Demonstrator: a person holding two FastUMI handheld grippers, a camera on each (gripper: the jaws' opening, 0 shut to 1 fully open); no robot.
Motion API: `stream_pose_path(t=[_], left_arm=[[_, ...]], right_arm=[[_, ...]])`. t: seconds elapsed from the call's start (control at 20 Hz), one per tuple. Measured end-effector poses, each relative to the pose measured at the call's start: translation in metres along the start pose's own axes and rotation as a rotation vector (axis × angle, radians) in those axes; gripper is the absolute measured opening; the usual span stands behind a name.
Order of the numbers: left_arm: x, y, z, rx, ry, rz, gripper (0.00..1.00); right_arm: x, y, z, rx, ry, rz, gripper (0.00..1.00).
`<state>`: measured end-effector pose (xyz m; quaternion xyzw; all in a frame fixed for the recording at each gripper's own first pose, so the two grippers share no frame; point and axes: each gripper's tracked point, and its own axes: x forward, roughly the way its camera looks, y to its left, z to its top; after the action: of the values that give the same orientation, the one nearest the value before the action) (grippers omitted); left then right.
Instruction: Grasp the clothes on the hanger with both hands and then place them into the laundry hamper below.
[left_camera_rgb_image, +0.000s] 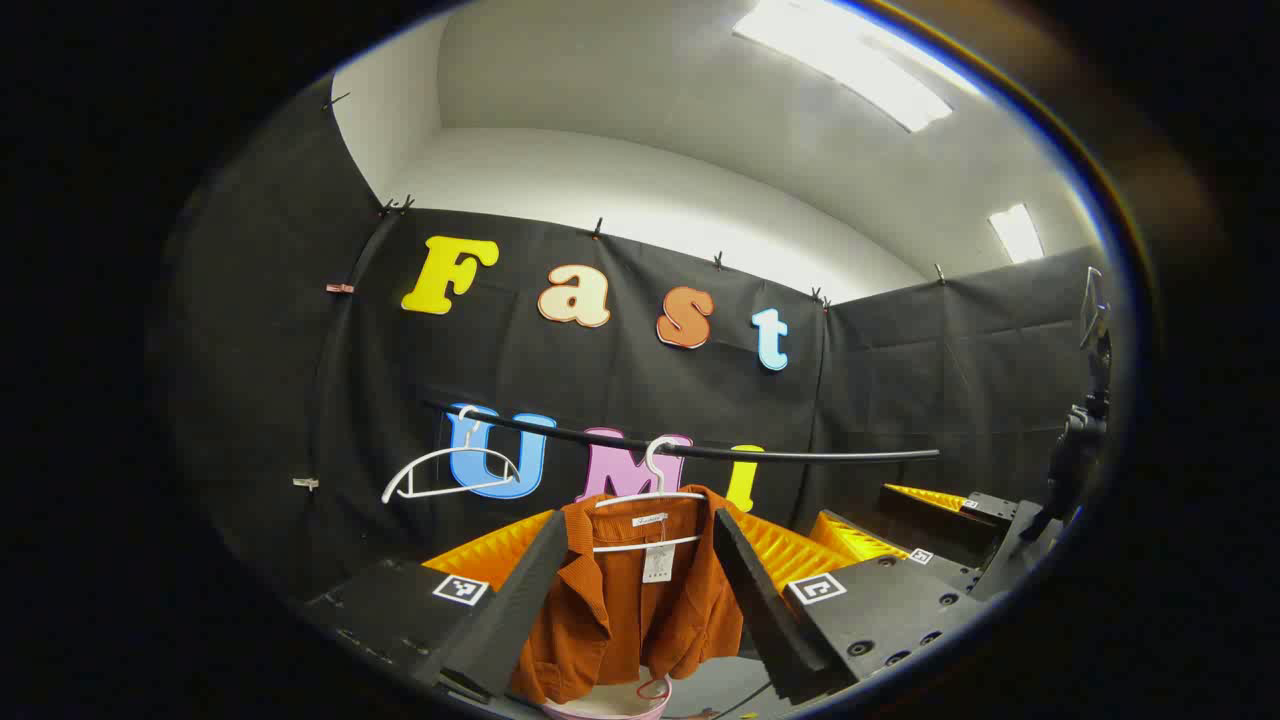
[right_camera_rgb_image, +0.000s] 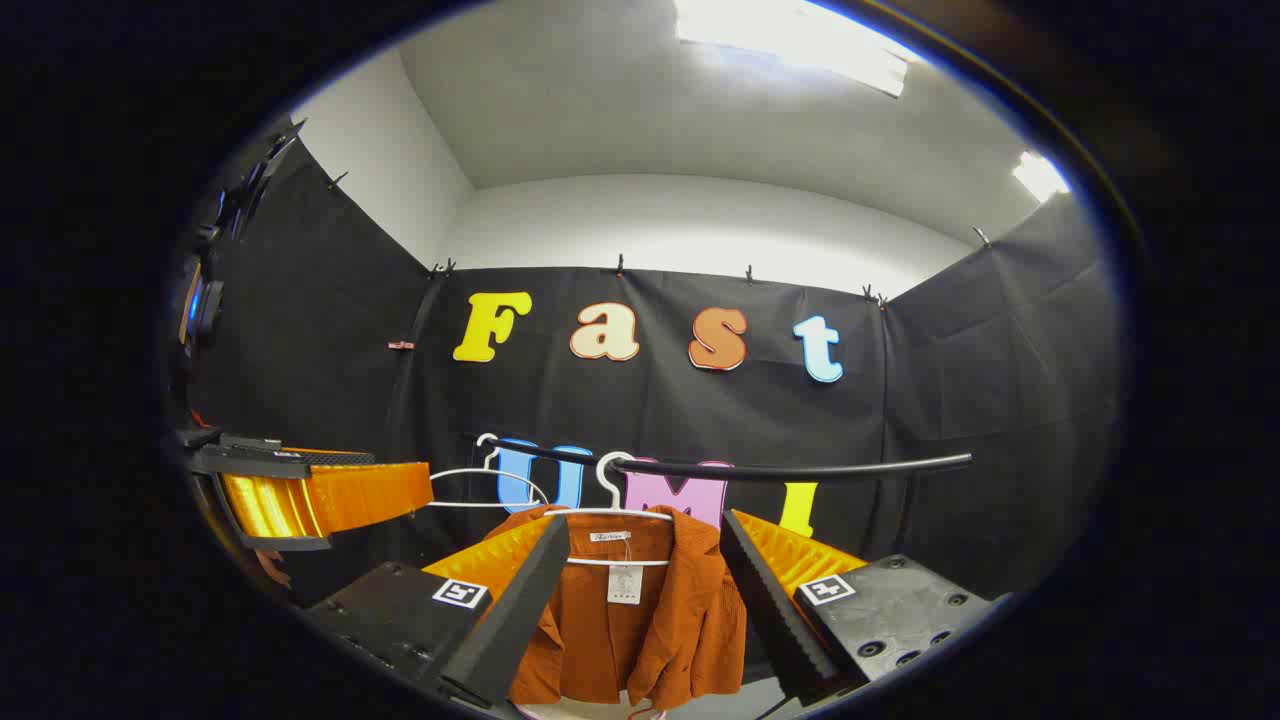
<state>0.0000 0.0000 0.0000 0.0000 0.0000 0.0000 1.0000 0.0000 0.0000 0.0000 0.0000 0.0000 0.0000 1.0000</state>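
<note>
The orange shirt (left_camera_rgb_image: 640, 600) looks soft and light; it is best pinched at each shoulder. Both the left tongs (left_camera_rgb_image: 640, 600) and right tongs (right_camera_rgb_image: 645, 610) are held wide apart, gripping nothing

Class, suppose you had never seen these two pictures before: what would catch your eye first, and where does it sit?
First the rust-orange shirt, hanging on a white hanger from the black rail, low in the middle of both views. It is framed by the open fingers of the left gripper and, in the right gripper view, of the right gripper. To its left an empty white hanger hangs on the same rail.
</note>
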Motion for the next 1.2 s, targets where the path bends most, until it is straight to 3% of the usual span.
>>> stream_pose_path(t=[1.2], left_arm=[[0.003, 0.005, -0.006, 0.004, -0.008, -0.006, 0.92]], right_arm=[[-0.001, 0.011, 0.002, -0.003, 0.006, 0.013, 0.97]])
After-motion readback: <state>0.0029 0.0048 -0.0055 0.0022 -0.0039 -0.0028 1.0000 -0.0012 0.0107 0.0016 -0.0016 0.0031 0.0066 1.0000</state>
